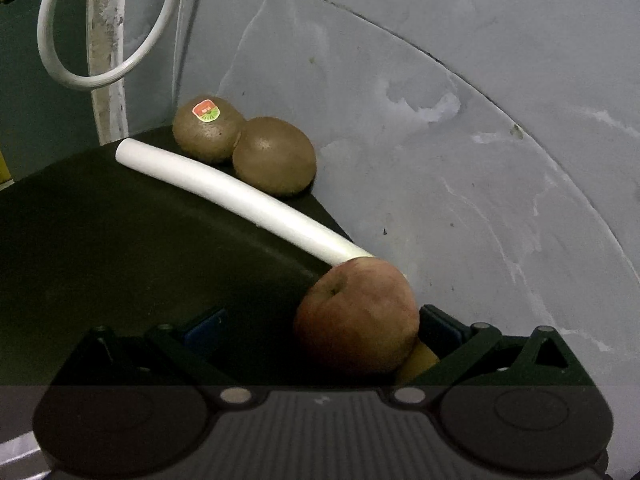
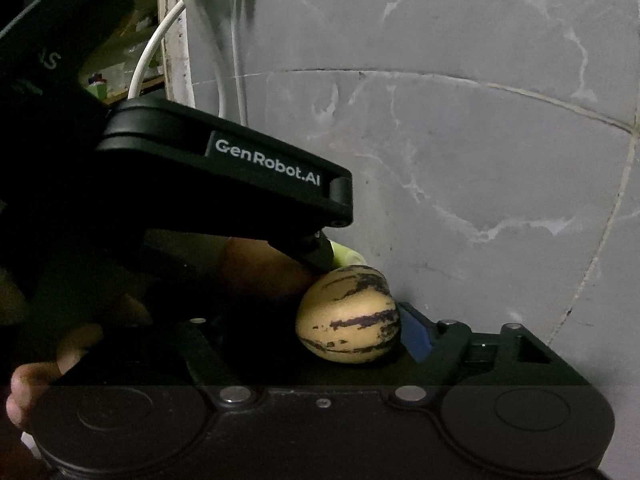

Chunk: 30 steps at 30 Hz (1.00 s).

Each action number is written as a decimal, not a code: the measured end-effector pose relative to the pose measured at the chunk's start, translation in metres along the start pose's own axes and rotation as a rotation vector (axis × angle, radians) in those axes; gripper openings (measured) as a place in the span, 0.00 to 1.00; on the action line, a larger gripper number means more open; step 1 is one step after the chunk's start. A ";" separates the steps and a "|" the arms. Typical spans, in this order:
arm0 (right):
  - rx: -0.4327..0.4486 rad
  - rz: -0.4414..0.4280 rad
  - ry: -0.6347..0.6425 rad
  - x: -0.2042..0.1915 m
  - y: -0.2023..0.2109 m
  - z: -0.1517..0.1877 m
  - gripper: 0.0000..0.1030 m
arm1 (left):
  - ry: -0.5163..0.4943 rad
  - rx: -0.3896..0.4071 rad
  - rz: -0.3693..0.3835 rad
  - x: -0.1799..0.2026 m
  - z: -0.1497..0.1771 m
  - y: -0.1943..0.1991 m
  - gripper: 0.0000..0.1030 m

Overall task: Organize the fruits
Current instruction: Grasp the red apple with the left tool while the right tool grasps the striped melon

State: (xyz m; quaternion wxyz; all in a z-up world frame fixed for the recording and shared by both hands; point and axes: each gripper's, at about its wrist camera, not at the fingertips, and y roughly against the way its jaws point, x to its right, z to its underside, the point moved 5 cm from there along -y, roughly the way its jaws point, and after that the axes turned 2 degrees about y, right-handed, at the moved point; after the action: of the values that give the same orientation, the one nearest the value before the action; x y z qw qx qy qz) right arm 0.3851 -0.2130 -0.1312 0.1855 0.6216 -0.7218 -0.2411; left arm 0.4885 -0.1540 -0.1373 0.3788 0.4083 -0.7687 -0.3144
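Observation:
Two brown kiwis (image 1: 208,128) (image 1: 274,156) lie side by side behind a white tube (image 1: 240,196) on a dark tray (image 1: 120,240). A reddish apple (image 1: 356,320) sits between the fingers of my left gripper (image 1: 324,330), close to its right pad (image 1: 444,328); the jaws stand wide and open. A yellow fruit peeks from under the apple. In the right wrist view a yellow pepino melon with purple stripes (image 2: 348,316) rests against the blue right pad (image 2: 416,336) of my right gripper (image 2: 308,338), whose left finger stands well clear of it.
The left gripper's black housing (image 2: 240,160) crosses the right wrist view just above the melon. A hand (image 2: 36,380) shows at the lower left. Grey marbled tiles (image 1: 480,160) lie to the right, and a white cable loop (image 1: 52,40) hangs at the back left.

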 end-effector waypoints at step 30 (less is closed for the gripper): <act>-0.021 -0.039 -0.028 0.017 0.009 0.005 0.54 | -0.229 0.015 -0.105 0.028 0.013 -0.008 0.64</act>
State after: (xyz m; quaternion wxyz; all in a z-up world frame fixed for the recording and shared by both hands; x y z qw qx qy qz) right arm 0.3722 -0.2287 -0.1301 0.1773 0.6300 -0.7097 -0.2610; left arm 0.4704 -0.1796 -0.1412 0.2685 0.4119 -0.7869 -0.3728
